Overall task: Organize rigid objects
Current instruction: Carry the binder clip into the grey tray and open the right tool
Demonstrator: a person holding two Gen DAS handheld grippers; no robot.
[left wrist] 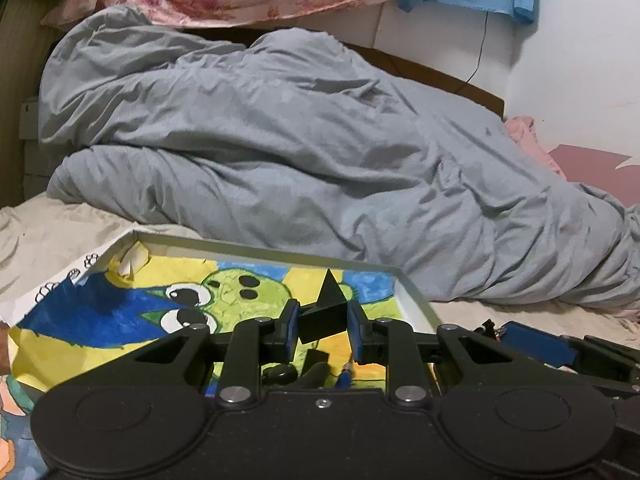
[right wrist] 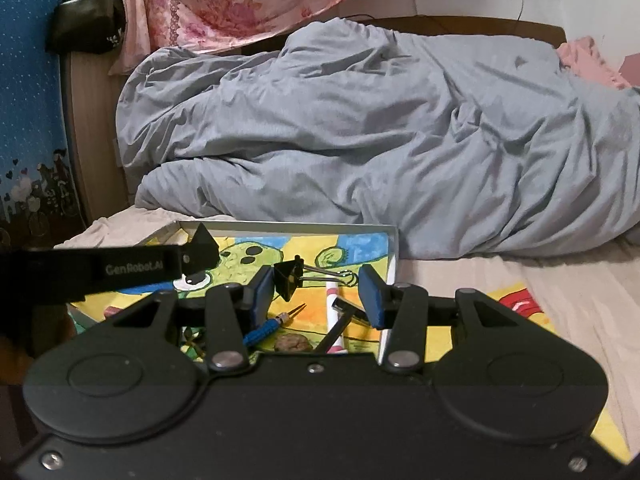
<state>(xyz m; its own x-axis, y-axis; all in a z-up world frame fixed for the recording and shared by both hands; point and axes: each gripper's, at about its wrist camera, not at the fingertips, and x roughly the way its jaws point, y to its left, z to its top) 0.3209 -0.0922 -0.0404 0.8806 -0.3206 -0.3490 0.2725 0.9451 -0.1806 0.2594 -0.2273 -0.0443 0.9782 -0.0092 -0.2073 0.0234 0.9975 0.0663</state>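
My left gripper (left wrist: 323, 326) is shut on a black binder clip (left wrist: 326, 312) and holds it above a shallow white tray (left wrist: 408, 288) lined with a bright cartoon drawing. In the right wrist view the left gripper (right wrist: 200, 250) reaches in from the left over the tray (right wrist: 394, 240). My right gripper (right wrist: 318, 292) is open over the tray's right part. Below it lie a black binder clip (right wrist: 289, 276), a blue-handled tool (right wrist: 266, 328), a white and pink pen (right wrist: 334, 300), a black razor (right wrist: 344, 316) and a walnut (right wrist: 293, 343).
The tray sits on a bed with a beige sheet (right wrist: 480, 280). A crumpled grey duvet (left wrist: 280, 160) fills the bed behind it. A pink floral cloth (right wrist: 240, 0) hangs at the back. A black bag (right wrist: 86, 20) hangs at the left. A second drawing (right wrist: 520, 308) lies right of the tray.
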